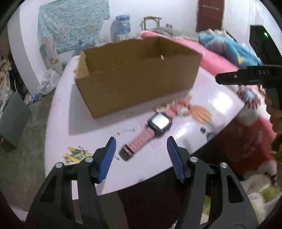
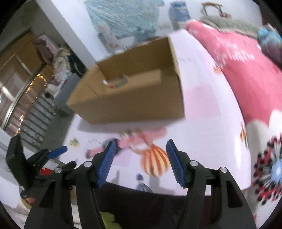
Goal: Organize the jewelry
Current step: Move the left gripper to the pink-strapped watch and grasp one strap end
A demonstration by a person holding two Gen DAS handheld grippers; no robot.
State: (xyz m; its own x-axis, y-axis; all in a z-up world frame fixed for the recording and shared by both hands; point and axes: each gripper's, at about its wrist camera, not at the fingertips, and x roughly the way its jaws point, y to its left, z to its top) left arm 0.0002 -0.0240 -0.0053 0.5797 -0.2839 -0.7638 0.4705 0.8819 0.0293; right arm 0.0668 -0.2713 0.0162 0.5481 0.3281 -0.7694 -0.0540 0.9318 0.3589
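Cardboard box (image 1: 134, 84): one was there.
Pink watch (image 1: 149, 132): one lay.
Grippers: two appeared, left gripper (image 1: 141, 155), right gripper (image 2: 140, 156).

Motion blur smears the small items (image 2: 116, 82) inside the cardboard box (image 2: 134, 105).

Walls: you are facing white walls (image 1: 24, 52) with a teal patterned cloth (image 1: 70, 24) hanging.
Floor: grey concrete (image 1: 23, 169) is showing beside your table (image 1: 74, 133).
Furniture: a pink-covered bed (image 2: 246, 74) is lying behind.
Door: dark red (image 1: 209, 14).
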